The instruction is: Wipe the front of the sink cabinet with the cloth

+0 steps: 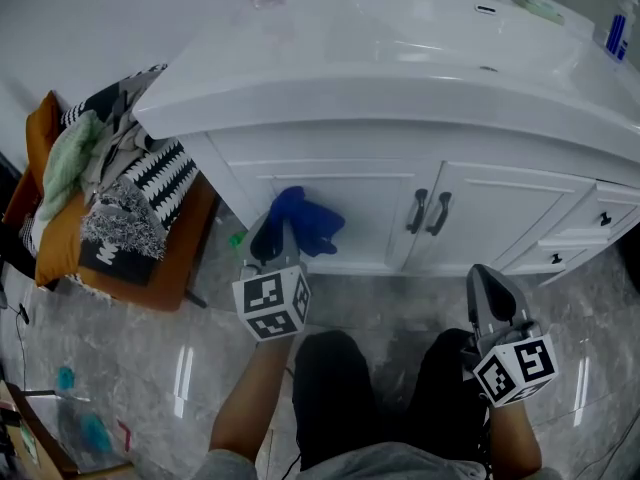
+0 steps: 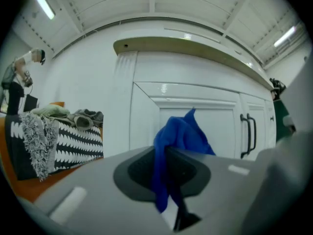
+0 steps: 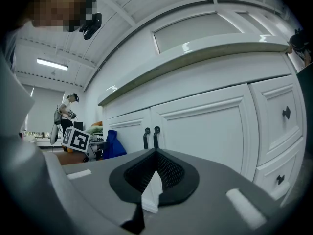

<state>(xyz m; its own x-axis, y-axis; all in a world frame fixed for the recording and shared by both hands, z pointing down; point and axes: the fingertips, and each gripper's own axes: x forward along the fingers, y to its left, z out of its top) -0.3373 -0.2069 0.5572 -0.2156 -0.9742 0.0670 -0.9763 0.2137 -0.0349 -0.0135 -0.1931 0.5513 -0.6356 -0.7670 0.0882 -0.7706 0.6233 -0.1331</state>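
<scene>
The white cabinet (image 1: 330, 183) fills the far side of the room, with the sink worktop (image 1: 400, 78) on top of it. At the left, a chair (image 1: 175, 268) carries a pile of patterned laundry.

The front has a left door (image 1: 375, 218), a right door (image 1: 500, 218), and at the far right the drawers (image 1: 590, 223). Two dark handles (image 1: 430, 211) stand where the doors meet.

The blue cloth (image 1: 312, 223) is pinched in the left claw (image 1: 275, 226). It hangs in front of the lower part of the left door. I cannot tell if it touches the panel or is only very near. In the left gripper view the cloth (image 2: 178, 138) comes up out of the claw (image 2: 166, 153), which is closed tight on it.

The right claw (image 1: 487, 276) is low and nearer to the person, before the right door. It is closed and holds nothing, as its own view shows (image 3: 156, 153).

No wet trace shows on the white paint, so what is already wiped cannot be read. By my judgement the work is at the left door. The right door and the drawers probably are left to do.
</scene>
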